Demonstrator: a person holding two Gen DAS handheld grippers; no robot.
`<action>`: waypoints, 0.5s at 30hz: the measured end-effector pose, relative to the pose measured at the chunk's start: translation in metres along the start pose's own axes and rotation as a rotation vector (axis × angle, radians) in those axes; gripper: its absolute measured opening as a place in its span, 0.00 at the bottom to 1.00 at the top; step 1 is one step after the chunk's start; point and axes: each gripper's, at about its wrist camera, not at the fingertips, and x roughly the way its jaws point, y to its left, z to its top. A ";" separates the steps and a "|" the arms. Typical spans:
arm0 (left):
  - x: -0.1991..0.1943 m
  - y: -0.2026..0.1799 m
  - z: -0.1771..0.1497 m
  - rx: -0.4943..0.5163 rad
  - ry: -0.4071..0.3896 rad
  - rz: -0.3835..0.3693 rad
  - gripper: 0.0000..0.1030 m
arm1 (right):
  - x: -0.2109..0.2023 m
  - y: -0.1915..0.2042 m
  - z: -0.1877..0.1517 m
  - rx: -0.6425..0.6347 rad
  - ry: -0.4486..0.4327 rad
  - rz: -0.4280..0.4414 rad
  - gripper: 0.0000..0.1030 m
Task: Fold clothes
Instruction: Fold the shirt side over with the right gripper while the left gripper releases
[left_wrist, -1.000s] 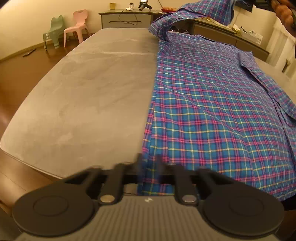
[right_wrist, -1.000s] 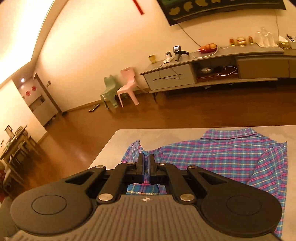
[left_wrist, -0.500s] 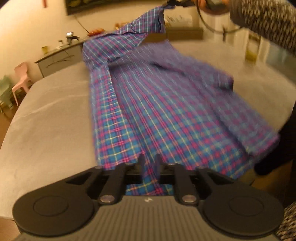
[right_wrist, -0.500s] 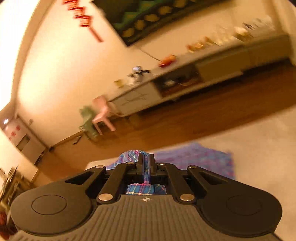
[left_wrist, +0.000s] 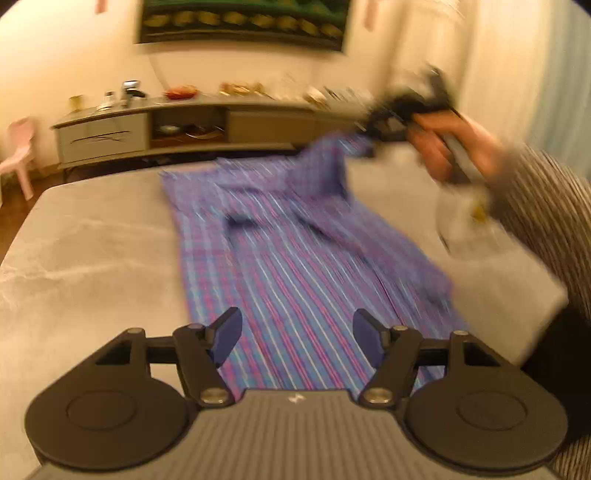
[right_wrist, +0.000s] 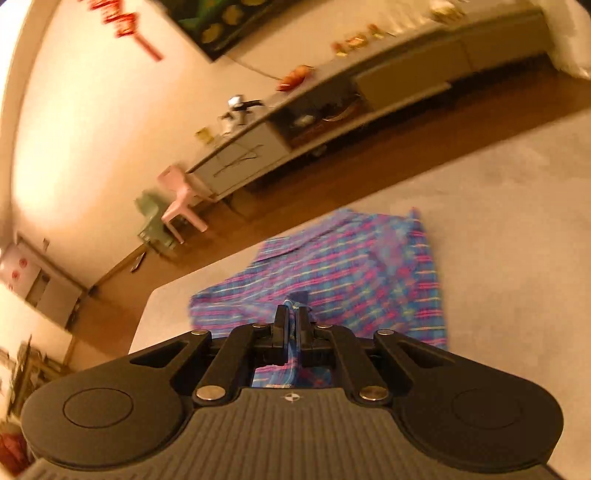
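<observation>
Blue-and-pink plaid cotton shirt (left_wrist: 295, 258) lies lengthwise on the grey stone-look table (left_wrist: 92, 251), bare tabletop at 9 and 3 o'clock. Left gripper (left_wrist: 297, 338) jaws, just opening, stand apart above the hem, gripping nothing. Right gripper (right_wrist: 291, 325), at 2 o'clock, pinches a shirt corner; the person's hand (left_wrist: 454, 147) is blurred.

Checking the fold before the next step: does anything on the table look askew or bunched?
Yes. The plaid shirt lies mostly flat on the table, but its far right corner is lifted off the surface, pinched in the right gripper. The left gripper is open and holds nothing.
</observation>
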 end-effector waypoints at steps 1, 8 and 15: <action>0.008 0.016 0.012 -0.057 -0.023 0.002 0.66 | -0.003 0.018 -0.006 -0.035 0.000 0.019 0.02; 0.076 0.131 -0.006 -0.632 -0.087 -0.121 0.64 | 0.008 0.137 -0.114 -0.338 0.140 0.158 0.03; 0.093 0.136 -0.034 -0.622 -0.041 -0.166 0.67 | 0.056 0.121 -0.192 -0.435 0.375 0.096 0.48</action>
